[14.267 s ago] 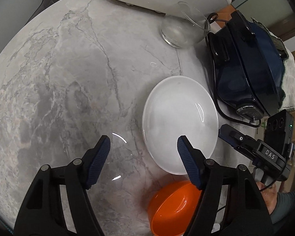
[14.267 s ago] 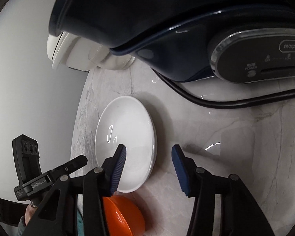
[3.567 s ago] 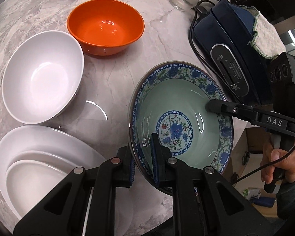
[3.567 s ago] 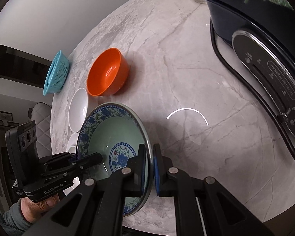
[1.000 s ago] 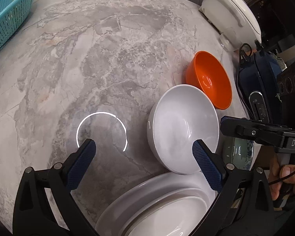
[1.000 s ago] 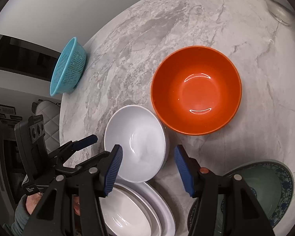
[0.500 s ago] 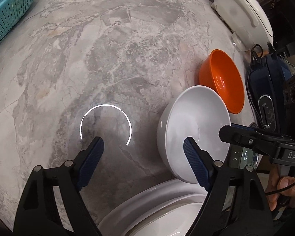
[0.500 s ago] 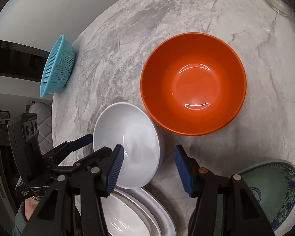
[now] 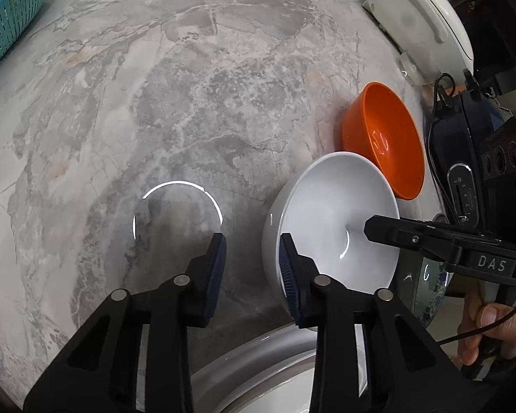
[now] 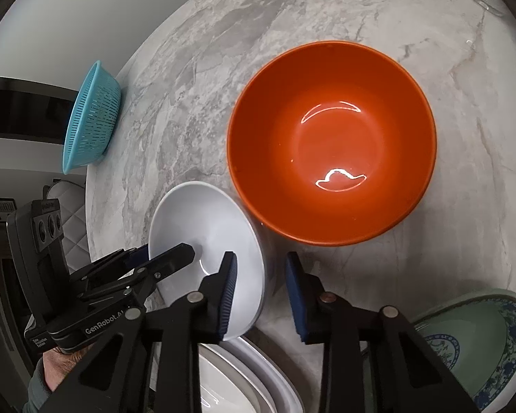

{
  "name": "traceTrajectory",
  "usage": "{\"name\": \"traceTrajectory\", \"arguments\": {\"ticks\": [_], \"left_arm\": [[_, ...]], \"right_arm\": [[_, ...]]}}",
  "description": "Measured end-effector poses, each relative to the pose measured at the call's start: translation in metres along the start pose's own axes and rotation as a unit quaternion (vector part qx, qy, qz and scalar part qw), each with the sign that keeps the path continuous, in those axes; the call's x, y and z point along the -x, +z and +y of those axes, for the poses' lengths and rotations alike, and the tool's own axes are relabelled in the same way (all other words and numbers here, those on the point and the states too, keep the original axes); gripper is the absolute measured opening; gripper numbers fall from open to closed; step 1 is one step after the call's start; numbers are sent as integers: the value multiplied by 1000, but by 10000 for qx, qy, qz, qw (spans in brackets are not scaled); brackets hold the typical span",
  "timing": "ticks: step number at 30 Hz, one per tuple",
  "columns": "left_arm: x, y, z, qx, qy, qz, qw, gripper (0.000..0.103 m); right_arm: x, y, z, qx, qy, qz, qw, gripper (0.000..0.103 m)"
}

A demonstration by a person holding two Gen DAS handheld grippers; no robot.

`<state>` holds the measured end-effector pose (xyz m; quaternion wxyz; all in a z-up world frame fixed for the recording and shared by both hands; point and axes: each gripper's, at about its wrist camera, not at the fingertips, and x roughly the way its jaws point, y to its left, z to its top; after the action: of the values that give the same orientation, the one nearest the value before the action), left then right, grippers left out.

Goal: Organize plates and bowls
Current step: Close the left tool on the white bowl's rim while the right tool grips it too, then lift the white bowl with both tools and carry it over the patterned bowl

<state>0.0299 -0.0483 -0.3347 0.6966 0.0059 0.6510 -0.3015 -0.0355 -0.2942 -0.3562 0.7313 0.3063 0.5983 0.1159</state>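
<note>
A white bowl [image 9: 333,213] [image 10: 203,227] sits on the marble table beside an orange bowl [image 9: 385,137] [image 10: 330,151]. My left gripper [image 9: 253,265] straddles the white bowl's left rim, one pad inside and one outside. Its jaws are closing and the outer pad still stands off the wall. My right gripper [image 10: 261,285] straddles the opposite rim the same way, jaws closing, with a gap at the outer pad. Each gripper shows in the other's view: the right gripper [image 9: 371,229] and the left gripper [image 10: 175,254]. Stacked white plates [image 9: 275,371] [image 10: 244,378] lie just in front.
A green bowl with a blue floral rim [image 10: 471,337] sits at the lower right. A teal colander [image 9: 7,17] [image 10: 89,117] stands at the far left edge. A white cooker [image 9: 423,17] and a dark blue appliance [image 9: 464,158] with its cord line the right side.
Both pairs of jaws have narrowed from wide apart down onto the white bowl's opposite rims. The left gripper has dropped closer to the bowl.
</note>
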Motion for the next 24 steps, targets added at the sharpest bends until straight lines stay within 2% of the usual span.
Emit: {"name": "traceTrajectory", "arguments": {"ticks": [3,6,18,24], "left_arm": [[-2,3,-3,-58,-30,33,10000,15],[-2,2,-4,-49,-126,42,9999,9],[20,-2,-7,156,-215,12,9996,9],[42,-7,-27,79,-333,-56,9994,9]], "right_arm": [[-2,1,-1,9,-14,-2,10000,13],[-3,1,-2,48,29,-5,10000,12],[7,3,2,53,150,-97,9998,13],[29,-3,1,26,259,-204,9995,13]]}}
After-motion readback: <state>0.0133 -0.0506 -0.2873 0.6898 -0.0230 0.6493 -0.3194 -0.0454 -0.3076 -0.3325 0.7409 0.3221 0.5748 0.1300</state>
